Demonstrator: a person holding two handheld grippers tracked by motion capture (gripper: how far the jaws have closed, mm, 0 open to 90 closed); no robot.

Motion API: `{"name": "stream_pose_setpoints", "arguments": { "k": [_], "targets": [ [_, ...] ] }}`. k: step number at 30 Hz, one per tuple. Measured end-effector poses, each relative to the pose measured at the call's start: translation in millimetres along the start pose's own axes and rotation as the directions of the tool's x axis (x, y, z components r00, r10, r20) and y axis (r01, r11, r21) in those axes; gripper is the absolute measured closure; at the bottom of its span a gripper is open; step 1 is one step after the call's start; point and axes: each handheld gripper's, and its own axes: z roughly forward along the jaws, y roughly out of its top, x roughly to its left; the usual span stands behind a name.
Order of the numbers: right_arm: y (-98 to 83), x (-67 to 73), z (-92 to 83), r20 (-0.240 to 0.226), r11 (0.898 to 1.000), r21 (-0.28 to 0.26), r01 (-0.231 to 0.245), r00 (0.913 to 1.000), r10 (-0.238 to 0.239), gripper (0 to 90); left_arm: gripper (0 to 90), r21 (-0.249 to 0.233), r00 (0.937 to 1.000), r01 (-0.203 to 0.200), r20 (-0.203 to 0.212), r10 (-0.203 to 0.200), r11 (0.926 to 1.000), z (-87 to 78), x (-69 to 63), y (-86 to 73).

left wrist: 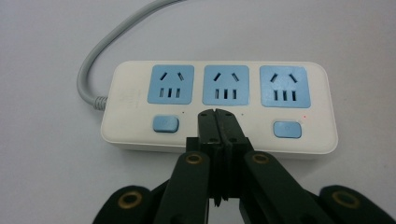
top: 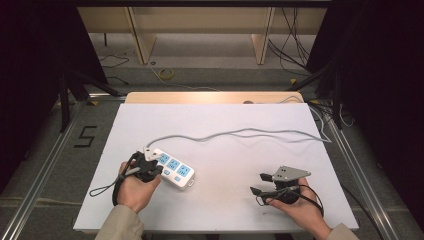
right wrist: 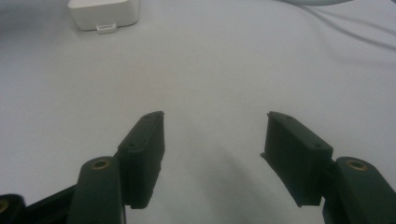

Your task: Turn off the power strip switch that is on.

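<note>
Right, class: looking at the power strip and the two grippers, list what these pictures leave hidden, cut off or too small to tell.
- Middle switch of the power strip: left gripper view, covered by the shut tips of the left gripper; whether they press it cannot be told.
- Cord end: high view, runs off the table's right edge, plug unseen.
- Strip in the right gripper view: cut off by the top edge.
- Small red light: too small to read.
</note>
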Motion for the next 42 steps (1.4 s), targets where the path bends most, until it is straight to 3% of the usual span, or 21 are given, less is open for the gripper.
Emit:
{"name": "stream_pose_setpoints", "arguments": {
  "k": [42],
  "targets": [
    [0.5, 0.7, -0.3, 0.000, 1.000, -0.001, 0.006, 1.0000, -0.006, 38.8, 89.6, 0.024, 0.9984, -0.047, 0.032, 0.046, 0.9986, 7.5, -13.8, 10.4]
  ]
}}
